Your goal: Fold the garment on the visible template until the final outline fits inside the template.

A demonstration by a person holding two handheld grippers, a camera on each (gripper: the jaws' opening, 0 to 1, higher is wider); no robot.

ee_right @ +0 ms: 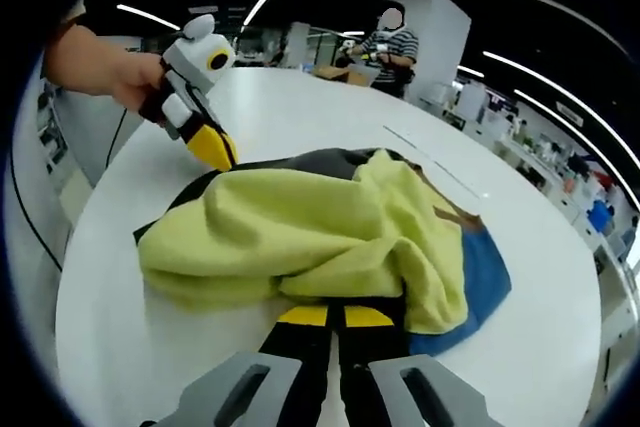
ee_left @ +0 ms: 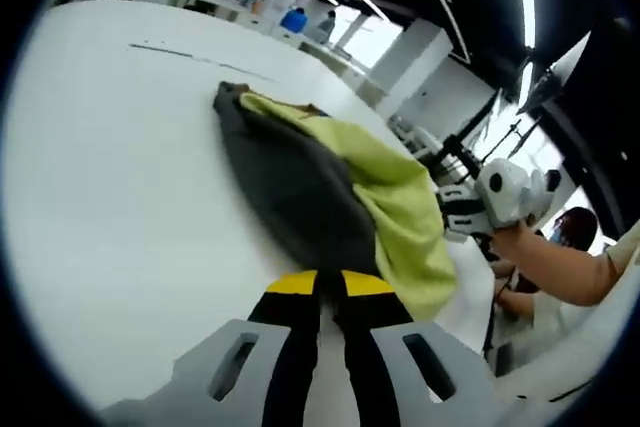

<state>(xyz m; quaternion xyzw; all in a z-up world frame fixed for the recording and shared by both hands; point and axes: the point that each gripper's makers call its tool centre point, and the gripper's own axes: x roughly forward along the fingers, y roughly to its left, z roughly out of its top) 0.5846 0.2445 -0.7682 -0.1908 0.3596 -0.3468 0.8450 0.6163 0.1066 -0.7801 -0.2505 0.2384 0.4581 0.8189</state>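
On the worktop (ee_left: 110, 207): the garment (ee_right: 300, 237) lies bunched, yellow-green over dark grey and blue.
Left gripper (ee_left: 322, 287): your jaws are pinched together on the dark grey edge, apparently to lift it.
Right gripper (ee_right: 335, 315): jaws closed at the yellow-green hem, holding the opposite side.
Pose: both your hands reach in low, facing each other.

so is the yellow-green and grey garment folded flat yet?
No. The yellow-green and dark grey fabric garment lies bunched in loose, rumpled layers on the white table, each hand-held gripper at an edge.
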